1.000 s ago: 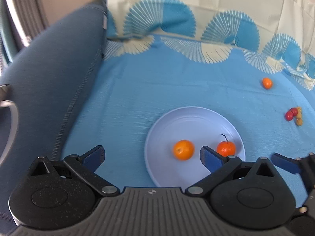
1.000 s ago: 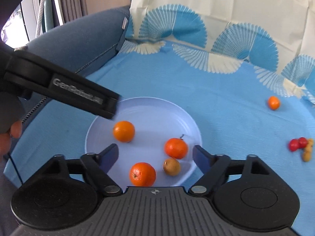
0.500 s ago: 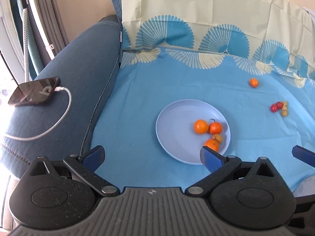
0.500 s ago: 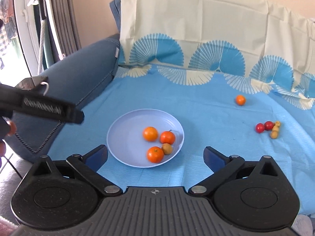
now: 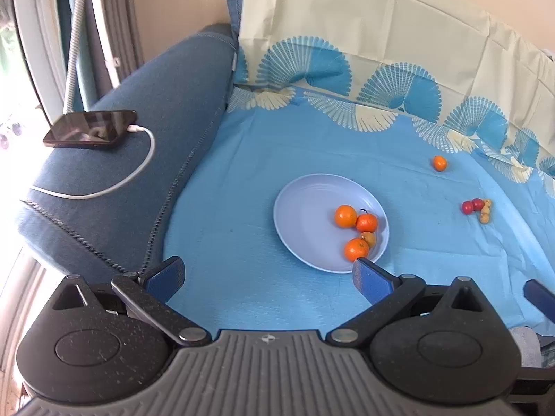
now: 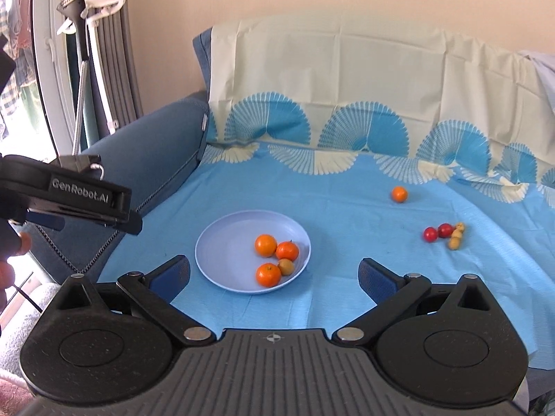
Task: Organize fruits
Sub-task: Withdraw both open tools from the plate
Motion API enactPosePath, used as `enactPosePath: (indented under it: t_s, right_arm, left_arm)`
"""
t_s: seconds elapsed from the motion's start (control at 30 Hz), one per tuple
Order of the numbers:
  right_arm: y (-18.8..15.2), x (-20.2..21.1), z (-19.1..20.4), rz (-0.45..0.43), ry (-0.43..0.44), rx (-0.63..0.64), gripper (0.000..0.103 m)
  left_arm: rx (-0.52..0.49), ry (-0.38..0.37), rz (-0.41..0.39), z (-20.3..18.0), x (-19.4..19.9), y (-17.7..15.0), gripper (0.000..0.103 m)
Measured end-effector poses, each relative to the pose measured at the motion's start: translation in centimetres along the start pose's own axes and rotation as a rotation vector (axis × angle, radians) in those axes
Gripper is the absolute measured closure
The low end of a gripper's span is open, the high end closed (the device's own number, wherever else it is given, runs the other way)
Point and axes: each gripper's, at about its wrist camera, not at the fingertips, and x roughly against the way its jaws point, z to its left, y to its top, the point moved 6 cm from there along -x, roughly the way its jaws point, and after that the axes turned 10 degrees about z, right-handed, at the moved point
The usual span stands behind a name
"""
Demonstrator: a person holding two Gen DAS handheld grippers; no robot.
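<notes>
A pale blue plate [image 5: 305,208] [image 6: 225,242] sits on the blue cloth and holds three oranges [image 5: 345,215] [image 6: 266,245] and a small brown fruit [image 5: 368,238] [image 6: 286,266]. A lone orange [image 5: 439,163] [image 6: 399,194] lies farther back right. Two red fruits [image 5: 472,206] [image 6: 437,232] and a tan peanut-shaped piece [image 5: 485,210] [image 6: 456,236] lie at the right. My left gripper [image 5: 267,275] is open and empty, held back from the plate. My right gripper [image 6: 274,274] is open and empty, also short of the plate.
The blue sofa arm [image 5: 138,159] at left carries a phone [image 5: 91,128] with a white cable [image 5: 104,190]. A cream and blue cloth [image 6: 347,79] drapes the backrest. The left gripper's body [image 6: 69,197] shows at the left of the right wrist view.
Both grippers have pulled back and up from the plate, so the whole plate and sofa now show. Both stay open and empty. The fruits have not moved.
</notes>
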Motion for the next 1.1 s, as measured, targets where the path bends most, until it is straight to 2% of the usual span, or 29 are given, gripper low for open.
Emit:
enactPosePath:
  t_s: [0.23,0.43,0.63,0.87,1.1]
  right_arm:
    - [-0.4,2.1,0.5,-0.045,0.005,0.013,0.001]
    - [-0.6,3.3,0.9,-0.073,0.004,0.024,0.001]
    - [-0.6,4.2,1.0,-0.092,-0.006,0.030,0.001]
    - [-0.7,4.6,1.2,-0.095,-0.014,0.032,0.001]
    - [-0.6,4.6,1.2,-0.090,-0.016,0.033,0.001]
  left_arm:
    - [-0.052,-0.001,-0.036,-0.4,1.8,-1.5,0.000]
    - [-0.050,-0.051,-0.034,-0.9,2.8,-2.2,0.000]
    - [-0.046,-0.038,-0.022,-1.1,3.3,-2.6,0.000]
    - [-0.065,-0.035,-0.060,-1.2,3.8,-2.9,0.000]
    - [-0.066,-0.003,-0.038,-1.1,3.4,-2.9,0.000]
